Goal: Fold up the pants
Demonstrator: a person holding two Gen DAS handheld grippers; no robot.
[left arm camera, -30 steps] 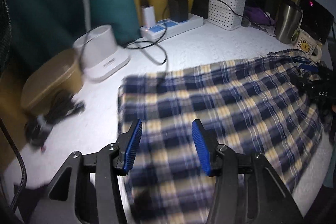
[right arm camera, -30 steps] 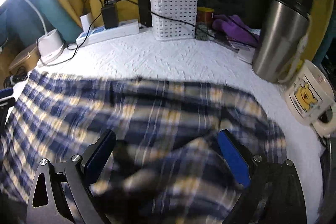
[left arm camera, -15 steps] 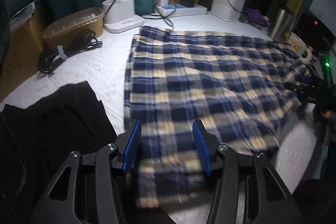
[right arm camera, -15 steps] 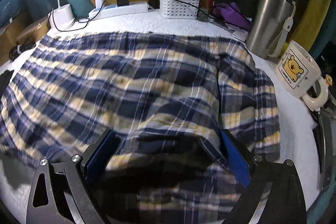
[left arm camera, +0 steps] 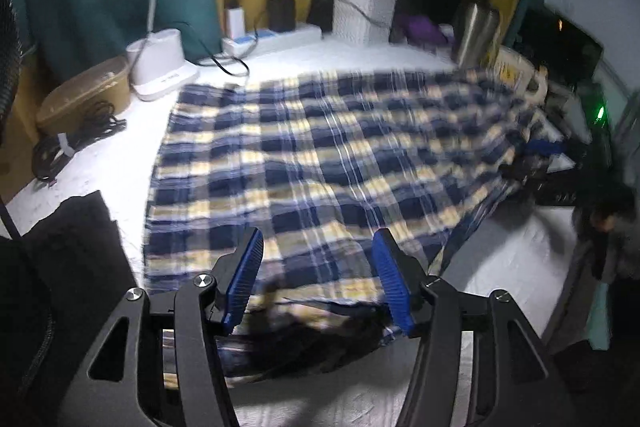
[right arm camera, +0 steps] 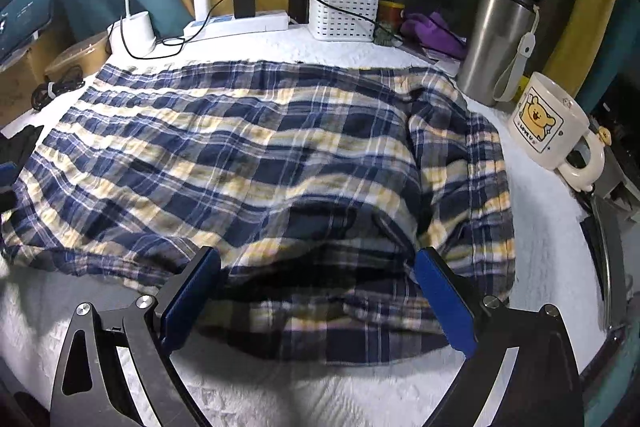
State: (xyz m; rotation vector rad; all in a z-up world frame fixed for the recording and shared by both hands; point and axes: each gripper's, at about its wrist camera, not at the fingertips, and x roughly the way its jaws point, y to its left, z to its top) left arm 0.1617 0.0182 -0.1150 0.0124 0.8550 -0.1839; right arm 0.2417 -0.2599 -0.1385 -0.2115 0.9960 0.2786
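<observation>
Blue, yellow and white plaid pants (left arm camera: 320, 147) lie spread over the white table cover (left arm camera: 512, 259), blurred toward the right. My left gripper (left arm camera: 318, 239) hangs over their near edge. Its jaws are opening; the cloth's dark hem lies below and between the blue pads (left arm camera: 244, 267), which do not press on it. In the right wrist view the pants (right arm camera: 240, 155) bunch up near the waist end. My right gripper (right arm camera: 316, 259) stands wide open there, with a fold of cloth between the fingers but not pinched.
A bear mug (right arm camera: 548, 123) and a steel tumbler (right arm camera: 496, 43) stand close to the pants' right end. A white basket (right arm camera: 344, 7), power strip (right arm camera: 240, 23) and lamp base (right arm camera: 136, 31) line the back. A black cloth (left arm camera: 72, 247) and coiled cable (left arm camera: 76, 143) lie at left.
Both grippers have drawn back toward the table's near side, so more of the pants shows, lying flatter. The left jaws stand wider apart than before.
</observation>
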